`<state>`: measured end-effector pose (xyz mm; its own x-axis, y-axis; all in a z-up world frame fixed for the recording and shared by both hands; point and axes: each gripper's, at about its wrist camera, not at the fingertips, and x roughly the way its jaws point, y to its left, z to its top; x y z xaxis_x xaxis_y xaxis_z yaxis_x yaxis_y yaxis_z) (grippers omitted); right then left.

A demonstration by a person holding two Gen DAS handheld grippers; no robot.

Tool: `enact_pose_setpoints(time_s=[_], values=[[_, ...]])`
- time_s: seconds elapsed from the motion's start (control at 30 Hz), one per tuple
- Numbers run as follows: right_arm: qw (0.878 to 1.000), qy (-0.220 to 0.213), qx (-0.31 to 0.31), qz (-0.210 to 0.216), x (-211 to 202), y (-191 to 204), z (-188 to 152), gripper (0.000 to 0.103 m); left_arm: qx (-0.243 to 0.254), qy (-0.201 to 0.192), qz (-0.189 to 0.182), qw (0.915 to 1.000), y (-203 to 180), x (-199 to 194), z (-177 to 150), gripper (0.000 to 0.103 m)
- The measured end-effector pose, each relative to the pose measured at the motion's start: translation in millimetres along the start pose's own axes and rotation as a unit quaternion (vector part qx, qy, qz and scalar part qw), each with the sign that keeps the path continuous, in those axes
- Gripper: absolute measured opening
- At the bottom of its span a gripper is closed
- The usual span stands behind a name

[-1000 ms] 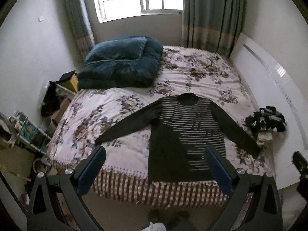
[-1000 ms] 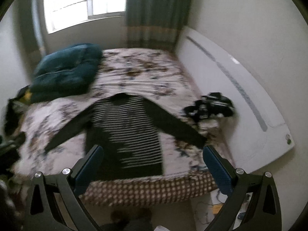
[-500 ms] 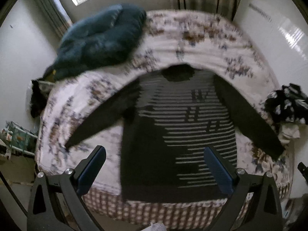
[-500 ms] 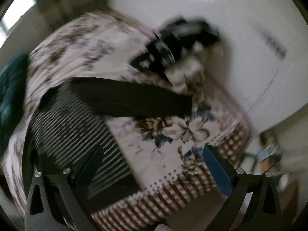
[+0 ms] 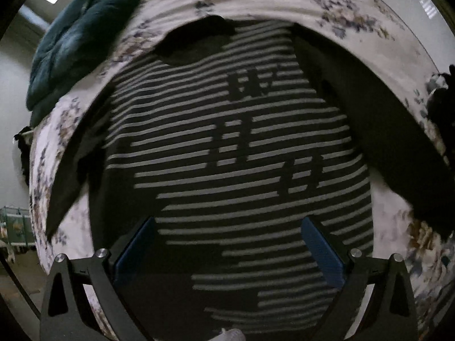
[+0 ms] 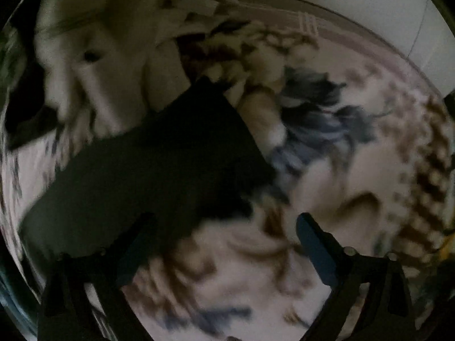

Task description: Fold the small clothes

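A dark long-sleeved sweater (image 5: 227, 147) with pale stripes lies flat on the floral bedspread (image 5: 327, 2), sleeves spread to both sides. My left gripper (image 5: 227, 244) is open and empty, low over the sweater's lower body. My right gripper (image 6: 224, 241) is open and empty, close above the end of the sweater's right sleeve (image 6: 159, 164), whose cuff lies just ahead of the left finger. The right wrist view is blurred.
A dark teal duvet (image 5: 79, 37) lies at the bed's far left. A black-and-white pile of clothes (image 5: 443, 105) sits at the bed's right edge, and pale crumpled clothes (image 6: 93, 56) lie beyond the sleeve cuff. The checked bed skirt (image 6: 426, 176) marks the edge.
Both grippers have dropped toward the bed. The left one closed in on the sweater's body; the right one swung right and down onto the right sleeve's cuff. Both stayed open.
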<state>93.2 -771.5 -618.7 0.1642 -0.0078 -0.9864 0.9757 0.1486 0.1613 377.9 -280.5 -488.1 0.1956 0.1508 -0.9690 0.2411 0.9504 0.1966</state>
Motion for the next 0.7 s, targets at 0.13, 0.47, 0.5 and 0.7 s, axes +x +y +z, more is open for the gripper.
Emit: enact_pose_setpoints(time_s=[0.13,0.47,0.5,0.7], values=[[0.997,-0.034,0.042,0.047,22,2,6,0.067,0.018,-0.006,0.0,0.9998,-6,13,8,0.103],[0.992,-0.116,0.001,0.052,-18,39,-33,0.004,-0.011,-0.008,-0.014,0.9998,40,12,16,0.103],[0.99,-0.126,-0.027,0.058,-32,53,-43,0.004,-0.018,-0.008,-0.014,0.9997,48,11,16,0.103],[0.96,-0.176,-0.199,0.087,-113,169,-121,0.004,-0.083,-0.013,0.008,0.9964,132,11,5,0.103]])
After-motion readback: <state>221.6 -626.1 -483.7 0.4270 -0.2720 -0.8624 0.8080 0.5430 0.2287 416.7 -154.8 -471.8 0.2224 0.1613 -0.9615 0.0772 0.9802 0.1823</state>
